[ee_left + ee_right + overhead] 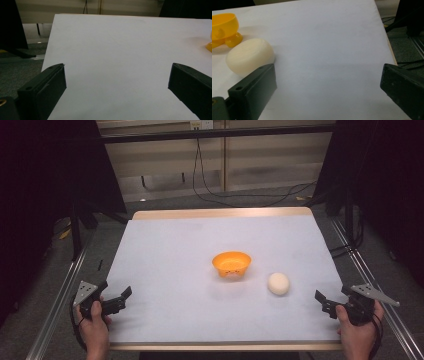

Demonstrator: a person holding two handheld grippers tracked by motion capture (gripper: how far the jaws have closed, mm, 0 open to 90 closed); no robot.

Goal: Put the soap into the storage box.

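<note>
**White bun and orange bowl: right gripper nearest, nothing picked up yet**

White bun lies on the white table cover, just to the right of the orange bowl and slightly nearer the person; the two stand close together but apart. Both sit a little right of the table's middle.

The right gripper rests near the front right corner, jaws spread wide and empty. In the right gripper view the bun sits just beyond and outside the left jaw, not between the jaws, with the bowl farther off behind it. The left gripper is at the front left corner, also wide open and empty, well apart from both things; its own view catches just an orange sliver of the bowl at the far right edge.

The step in hand looks like a reach for the bun with the right gripper. To do it well, swing that gripper towards the bun until it is centred between the jaws, keep them wide until they straddle its broadest part, then close gently: it looks soft, though the dim pictures leave its material uncertain. Approach low and level so the jaw tip doesn't nudge it against the bowl.
</note>
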